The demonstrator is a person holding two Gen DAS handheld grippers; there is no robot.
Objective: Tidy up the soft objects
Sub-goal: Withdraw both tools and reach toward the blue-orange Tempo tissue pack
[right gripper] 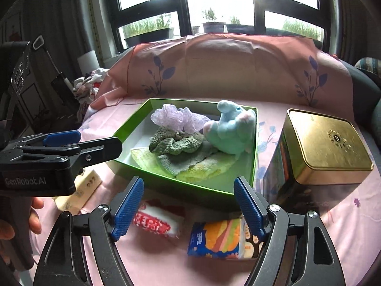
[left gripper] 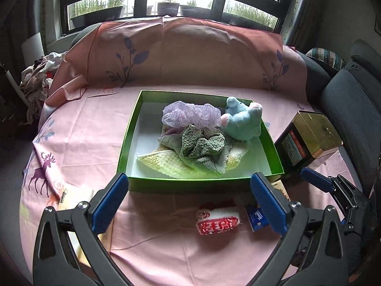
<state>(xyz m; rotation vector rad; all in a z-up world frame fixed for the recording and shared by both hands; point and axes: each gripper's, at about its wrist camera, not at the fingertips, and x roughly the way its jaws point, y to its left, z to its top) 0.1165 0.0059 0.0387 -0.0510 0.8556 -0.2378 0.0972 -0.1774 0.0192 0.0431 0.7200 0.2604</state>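
An open green box (left gripper: 133, 124) (right gripper: 254, 152) holds a lilac mesh puff (left gripper: 190, 115) (right gripper: 176, 118), a light blue plush toy (left gripper: 243, 121) (right gripper: 228, 133), a dark green knitted cloth (left gripper: 202, 143) (right gripper: 176, 143) and a yellow-green towel (left gripper: 166, 164) (right gripper: 202, 169). A small red and white soft pouch (left gripper: 216, 219) (right gripper: 154, 220) lies on the pink sheet in front of the box. My left gripper (left gripper: 189, 178) hovers open above it, with nothing between its fingers. My right gripper (right gripper: 189, 183) is open and empty too, over the pouch and a colourful tissue packet (right gripper: 216, 238).
A gold-lidded tin (left gripper: 314, 138) (right gripper: 326, 147) stands right of the box. A cream card box (right gripper: 78, 190) lies at the left, beneath the left gripper's fingers (right gripper: 104, 146). Crumpled clothes (left gripper: 38, 76) lie far left. A draped pink backrest (left gripper: 190, 54) rises behind.
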